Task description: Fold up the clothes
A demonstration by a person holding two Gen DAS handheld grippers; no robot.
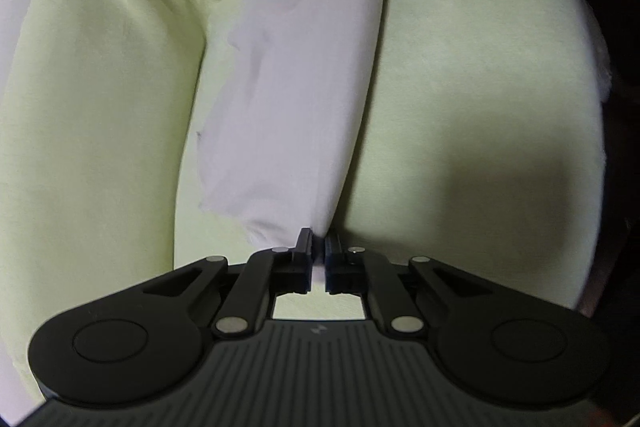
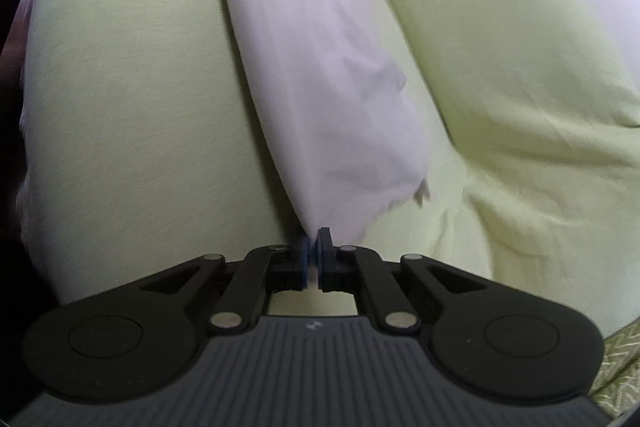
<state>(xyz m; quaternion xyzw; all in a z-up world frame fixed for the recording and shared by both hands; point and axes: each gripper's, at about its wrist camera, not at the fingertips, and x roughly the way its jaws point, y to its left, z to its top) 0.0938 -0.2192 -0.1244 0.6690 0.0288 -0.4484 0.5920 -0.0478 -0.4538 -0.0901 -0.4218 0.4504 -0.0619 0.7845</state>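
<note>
Pale green bedsheet [image 1: 460,75] fills both views. Each black two-finger gripper, left gripper [image 1: 319,247] and right gripper [image 2: 314,243], is clamped on one corner of the white cloth garment [image 1: 296,75], stretched between them. Thin pinches: uneven pulling could slip a corner free, skewing the fold.

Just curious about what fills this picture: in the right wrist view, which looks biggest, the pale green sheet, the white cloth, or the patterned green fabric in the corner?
1. Pale green sheet
2. White cloth
3. Patterned green fabric, only partly in view
</note>
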